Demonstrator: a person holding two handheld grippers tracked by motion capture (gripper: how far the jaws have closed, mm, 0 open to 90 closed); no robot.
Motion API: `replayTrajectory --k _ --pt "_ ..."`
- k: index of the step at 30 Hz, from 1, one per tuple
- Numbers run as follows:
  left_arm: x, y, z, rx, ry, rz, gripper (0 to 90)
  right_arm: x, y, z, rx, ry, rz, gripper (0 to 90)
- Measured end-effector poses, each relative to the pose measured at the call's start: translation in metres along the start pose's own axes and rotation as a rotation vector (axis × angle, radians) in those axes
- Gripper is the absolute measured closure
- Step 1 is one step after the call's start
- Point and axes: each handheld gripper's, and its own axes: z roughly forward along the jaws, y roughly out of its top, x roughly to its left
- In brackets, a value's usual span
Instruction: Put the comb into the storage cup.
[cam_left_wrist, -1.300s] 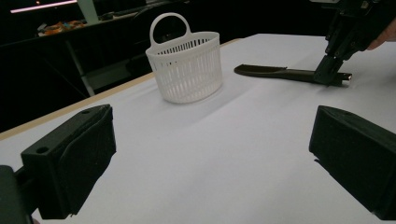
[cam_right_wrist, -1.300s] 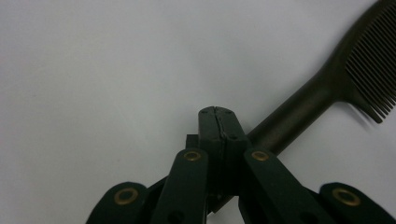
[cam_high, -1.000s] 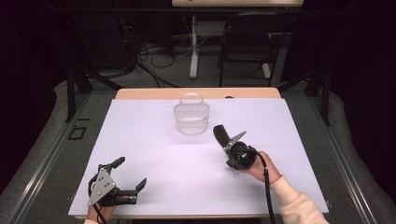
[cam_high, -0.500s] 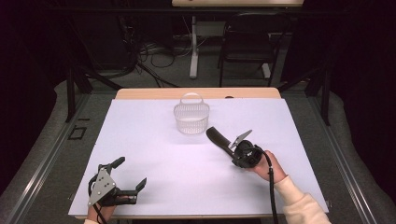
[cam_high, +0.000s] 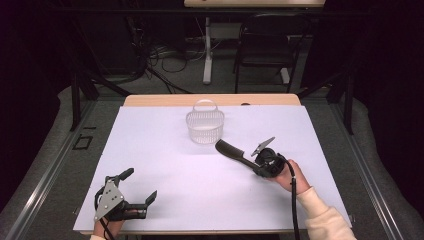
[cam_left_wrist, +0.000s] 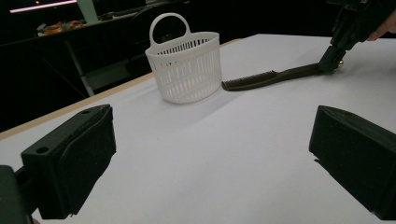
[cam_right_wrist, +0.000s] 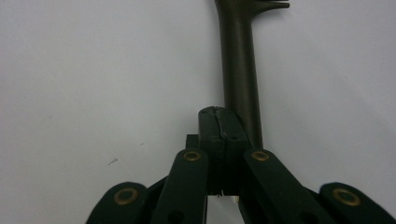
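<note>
High view: white table sheet (cam_high: 165, 150) carrying a white slotted basket (cam_high: 205, 127). Right hand (cam_high: 284, 174) reaching in low, right gripper (cam_high: 256, 165) clenching a dark comb (cam_high: 234, 151) handle, comb lying beside basket. Left gripper (cam_high: 134, 192) resting near edge, jaws spread, gripping nothing.

— What sort of place is this?
— A lab or recording studio: black curtains (cam_high: 30, 75) all round, loose cables (cam_high: 160, 60) on the far floor, a white-covered table (cam_high: 160, 150), an office chair (cam_high: 265, 45) behind.
</note>
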Motion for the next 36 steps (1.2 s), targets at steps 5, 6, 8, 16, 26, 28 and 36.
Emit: replayTrajectory --k 5,6,8,16,26,28,36 --pt "0.0 0.0 0.0 0.0 0.0 0.001 0.6 -0.004 -0.001 -0.001 0.012 -0.01 0.0 90.0" --pt "0.0 0.0 0.0 0.001 0.0 0.001 0.6 -0.005 -0.001 -0.001 0.01 -0.013 0.001 90.0" --pt "0.0 0.0 0.0 0.0 0.001 0.002 0.6 -0.006 -0.002 0.0 0.0 -0.02 0.001 90.0" --pt "0.0 0.0 0.0 0.002 -0.001 0.005 0.6 -0.011 -0.003 -0.001 -0.002 -0.041 0.005 90.0" --pt "0.0 0.0 0.0 0.001 0.0 0.0 0.6 -0.012 -0.003 -0.002 -0.003 -0.035 -0.009 90.0" --pt "0.0 0.0 0.0 0.002 -0.002 0.001 0.5 -0.011 -0.003 -0.003 -0.005 -0.027 -0.015 89.2" --pt "0.0 0.0 0.0 0.002 -0.001 0.003 0.5 -0.007 -0.001 -0.016 -0.039 -0.013 -0.034 78.1"
